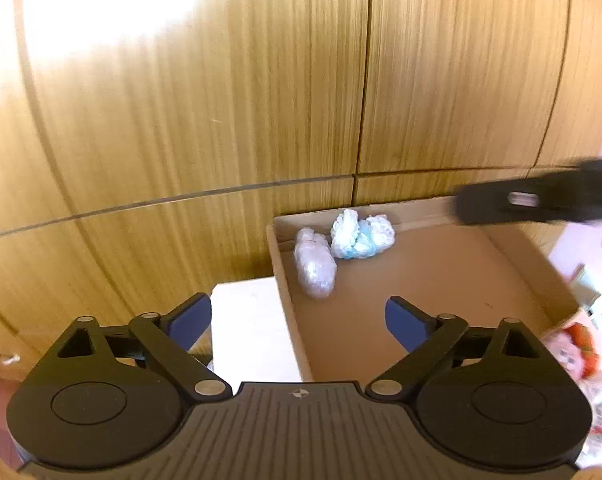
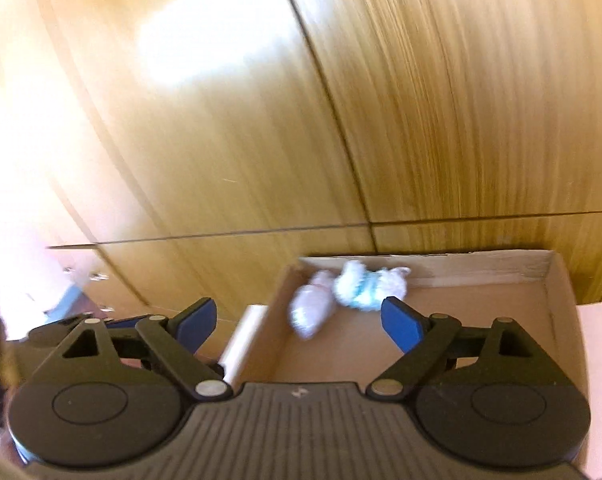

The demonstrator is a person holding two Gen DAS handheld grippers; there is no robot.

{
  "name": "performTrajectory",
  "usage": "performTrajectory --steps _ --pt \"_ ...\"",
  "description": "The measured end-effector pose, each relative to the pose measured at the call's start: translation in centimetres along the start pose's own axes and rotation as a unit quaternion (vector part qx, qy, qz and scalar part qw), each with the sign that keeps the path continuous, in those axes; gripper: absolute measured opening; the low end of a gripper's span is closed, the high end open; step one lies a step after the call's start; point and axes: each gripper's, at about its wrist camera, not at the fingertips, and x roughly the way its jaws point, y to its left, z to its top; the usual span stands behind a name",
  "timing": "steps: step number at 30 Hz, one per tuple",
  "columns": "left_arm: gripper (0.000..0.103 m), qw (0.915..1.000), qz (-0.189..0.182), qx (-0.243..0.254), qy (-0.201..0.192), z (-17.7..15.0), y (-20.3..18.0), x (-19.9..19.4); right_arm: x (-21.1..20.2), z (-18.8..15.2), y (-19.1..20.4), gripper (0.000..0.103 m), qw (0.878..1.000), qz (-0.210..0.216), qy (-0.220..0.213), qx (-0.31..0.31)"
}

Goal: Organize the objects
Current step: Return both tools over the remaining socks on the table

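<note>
A shallow cardboard box [image 1: 421, 280] [image 2: 481, 292] stands against a wooden cupboard. In its far left corner lie two plastic-wrapped bundles: a longish clear one [image 1: 315, 266] [image 2: 311, 312] and a crumpled white-and-blue one [image 1: 361, 234] [image 2: 367, 284]. My left gripper [image 1: 299, 320] hovers over the box's near left edge, open, nothing between its blue pads. My right gripper [image 2: 299, 322] hangs above the box's near left part, open and empty, with both bundles beyond its fingertips. In the left wrist view the right gripper shows as a blurred black shape [image 1: 541, 200] at the right edge.
Wooden cupboard doors [image 1: 221, 100] [image 2: 421, 100] rise right behind the box. The box rests on a white surface [image 1: 249, 328] [image 2: 595, 340]. An orange-and-white toy [image 1: 579, 348] lies at the box's right side. Drawer handles [image 2: 97, 278] show low on the left.
</note>
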Motion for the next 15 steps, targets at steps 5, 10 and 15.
performTrajectory --steps 5,10,15 --pt "0.102 0.9994 0.007 -0.022 -0.026 -4.0 -0.1 -4.9 -7.5 -5.9 1.7 0.100 0.998 0.013 -0.059 -0.031" --pt "0.102 0.9987 0.003 -0.044 -0.028 -9.6 -2.1 -7.2 -11.5 -14.6 1.9 0.102 0.993 -0.017 -0.076 -0.090" --pt "0.102 0.9994 -0.001 -0.034 -0.008 -14.7 -5.2 -5.7 -9.9 -19.1 2.3 0.100 0.986 -0.046 -0.046 -0.152"
